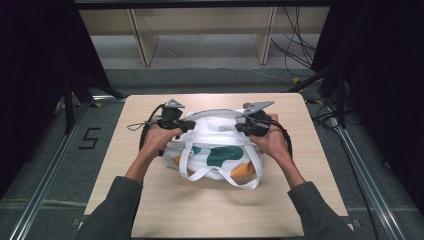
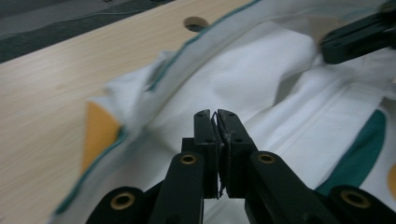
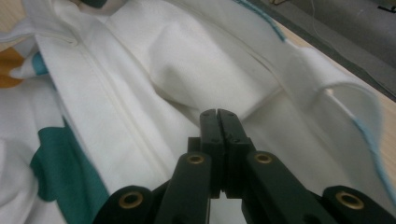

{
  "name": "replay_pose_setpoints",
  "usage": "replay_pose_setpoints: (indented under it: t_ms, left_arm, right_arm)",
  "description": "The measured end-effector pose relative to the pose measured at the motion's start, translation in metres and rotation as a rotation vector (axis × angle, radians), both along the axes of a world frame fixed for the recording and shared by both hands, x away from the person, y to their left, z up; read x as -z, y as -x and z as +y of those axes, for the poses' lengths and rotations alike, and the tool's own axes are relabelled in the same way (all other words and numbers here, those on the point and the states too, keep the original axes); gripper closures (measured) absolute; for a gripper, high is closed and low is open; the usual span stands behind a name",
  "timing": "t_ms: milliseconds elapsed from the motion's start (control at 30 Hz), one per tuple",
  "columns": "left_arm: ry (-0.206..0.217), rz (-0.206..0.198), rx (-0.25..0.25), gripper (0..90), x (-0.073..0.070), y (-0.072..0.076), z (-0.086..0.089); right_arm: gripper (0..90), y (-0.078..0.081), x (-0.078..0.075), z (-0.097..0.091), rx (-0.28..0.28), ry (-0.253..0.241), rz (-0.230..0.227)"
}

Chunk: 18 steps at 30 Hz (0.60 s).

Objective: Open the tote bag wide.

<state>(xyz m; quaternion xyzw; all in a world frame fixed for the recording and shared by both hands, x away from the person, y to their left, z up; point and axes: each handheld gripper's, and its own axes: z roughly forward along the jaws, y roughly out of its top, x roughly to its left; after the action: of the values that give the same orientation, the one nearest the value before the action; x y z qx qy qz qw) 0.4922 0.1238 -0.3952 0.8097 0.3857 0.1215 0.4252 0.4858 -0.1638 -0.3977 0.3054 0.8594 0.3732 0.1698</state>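
The high view looks forward and down from above the person's side of the bench (image 1: 150, 210), taking in all 4 edges and the floor beyond. The left tool (image 2: 215, 114) view rides low and close over the bag (image 2: 243, 74), facing across it to the far edge, with the right tool (image 2: 359, 35) at its upper right. The right tool (image 3: 217, 112) view sits equally near, facing the bag's white folds. All 3 views share the bag.

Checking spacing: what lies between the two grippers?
Bag fabric spans the gap between left gripper and right gripper, seen in high view.
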Motion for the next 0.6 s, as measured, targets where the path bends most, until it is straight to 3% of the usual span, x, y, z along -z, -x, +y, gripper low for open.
replay_pose_setpoints:
  t_ms: [67,133,167,233,333,400,467,500,533,600]
  left_arm:
    - [0.013,0.026,0.039,86.4,0.002,-0.002,-0.012]
    - [-0.017,0.050,0.072,86.3,0.007,-0.005,-0.024]
    - [-0.052,0.059,0.073,85.8,0.012,-0.010,-0.033]
    - [-0.054,0.068,0.063,85.8,0.015,-0.014,-0.036]
    - [-0.080,0.099,0.045,87.7,0.024,-0.028,-0.044]
    - [-0.098,0.112,0.025,88.6,0.027,-0.037,-0.048]
    - [-0.126,0.112,0.012,88.6,0.027,-0.043,-0.050]
    - [-0.151,0.109,-0.004,88.9,0.026,-0.046,-0.051]
    - [-0.178,0.091,-0.029,89.1,0.027,-0.050,-0.051]
    - [-0.185,0.109,-0.049,89.1,0.029,-0.056,-0.051]
  right_arm:
    - [90.0,-0.004,0.003,0.004,-0.009,0.012,-0.003]
    - [90.0,-0.010,0.008,0.009,-0.016,0.020,0.041]
    - [90.0,-0.016,0.015,0.015,-0.054,0.041,0.041]
    - [90.0,-0.015,0.016,0.016,-0.069,0.063,0.053]
    - [90.0,-0.002,0.015,0.016,-0.092,0.073,0.132]
    - [90.0,0.009,0.014,0.015,-0.133,0.066,0.157]
    - [90.0,0.024,0.018,0.015,-0.210,0.055,0.181]
    - [90.0,0.032,0.019,0.015,-0.242,0.073,0.220]
    - [90.0,0.048,0.029,0.020,-0.295,0.128,0.226]
    - [90.0,0.057,0.033,0.023,-0.294,0.146,0.235]
